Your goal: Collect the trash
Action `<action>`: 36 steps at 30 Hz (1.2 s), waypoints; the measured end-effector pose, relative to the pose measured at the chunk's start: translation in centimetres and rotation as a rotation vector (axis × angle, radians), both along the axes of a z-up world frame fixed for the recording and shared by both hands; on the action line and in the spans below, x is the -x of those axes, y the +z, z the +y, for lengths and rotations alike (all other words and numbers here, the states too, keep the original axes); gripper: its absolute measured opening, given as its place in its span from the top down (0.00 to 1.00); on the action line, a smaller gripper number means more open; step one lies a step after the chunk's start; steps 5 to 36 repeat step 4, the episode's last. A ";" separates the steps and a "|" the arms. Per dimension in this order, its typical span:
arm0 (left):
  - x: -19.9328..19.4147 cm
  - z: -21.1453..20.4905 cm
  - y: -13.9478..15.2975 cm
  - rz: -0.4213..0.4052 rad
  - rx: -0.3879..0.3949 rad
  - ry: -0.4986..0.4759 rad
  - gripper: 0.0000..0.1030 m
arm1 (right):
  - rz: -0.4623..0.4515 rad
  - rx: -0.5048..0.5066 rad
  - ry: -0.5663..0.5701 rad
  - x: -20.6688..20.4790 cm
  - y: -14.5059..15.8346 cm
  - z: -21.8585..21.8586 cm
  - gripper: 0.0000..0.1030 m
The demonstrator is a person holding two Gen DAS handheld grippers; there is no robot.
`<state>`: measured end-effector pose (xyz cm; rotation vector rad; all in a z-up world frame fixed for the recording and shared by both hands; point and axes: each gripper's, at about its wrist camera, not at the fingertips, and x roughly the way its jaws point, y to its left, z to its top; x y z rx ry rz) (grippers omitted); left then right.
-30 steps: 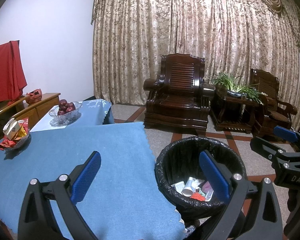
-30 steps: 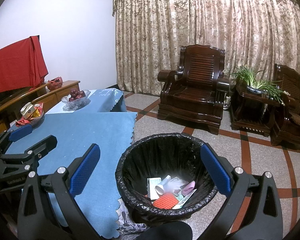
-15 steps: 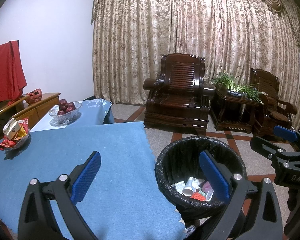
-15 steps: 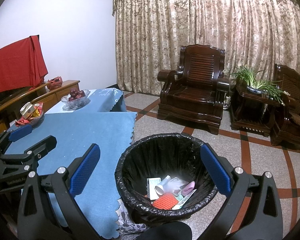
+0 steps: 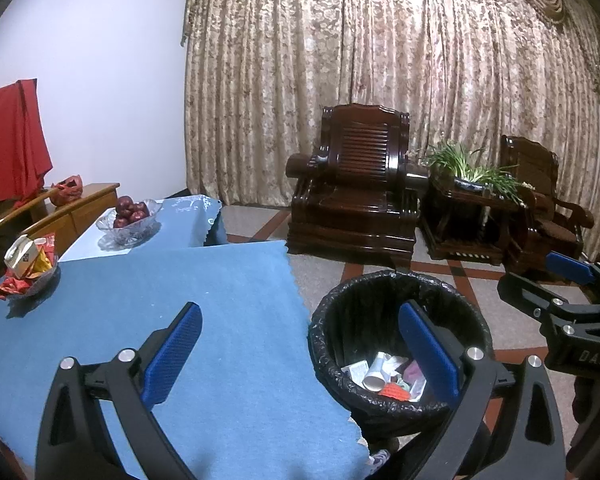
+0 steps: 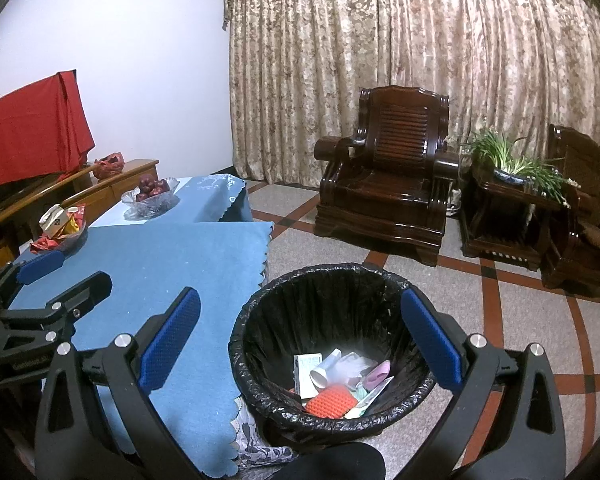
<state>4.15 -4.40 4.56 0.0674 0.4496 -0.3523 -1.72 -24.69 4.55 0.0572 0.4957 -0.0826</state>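
bin [image 6: 332, 344] upright, mouth up | paper cup [image 6: 328, 368] inside — axis tilted

The only lettering that reads clearly is "DAS", in pale capitals on the black body of the right gripper [image 5: 568, 280], seen in the left wrist view and cut off by the picture's edge. The left gripper [image 6: 66, 270] carries a faint line of print too small to read.
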 end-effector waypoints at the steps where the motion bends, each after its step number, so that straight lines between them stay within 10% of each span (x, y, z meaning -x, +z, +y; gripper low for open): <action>1: 0.0 0.0 0.0 0.002 0.000 0.000 0.06 | 0.000 0.000 0.001 0.0 0.0 0.0 0.05; 36: 0.0 0.1 -0.2 0.004 0.000 0.000 0.06 | 0.000 0.001 0.004 -0.2 -0.2 -0.1 0.05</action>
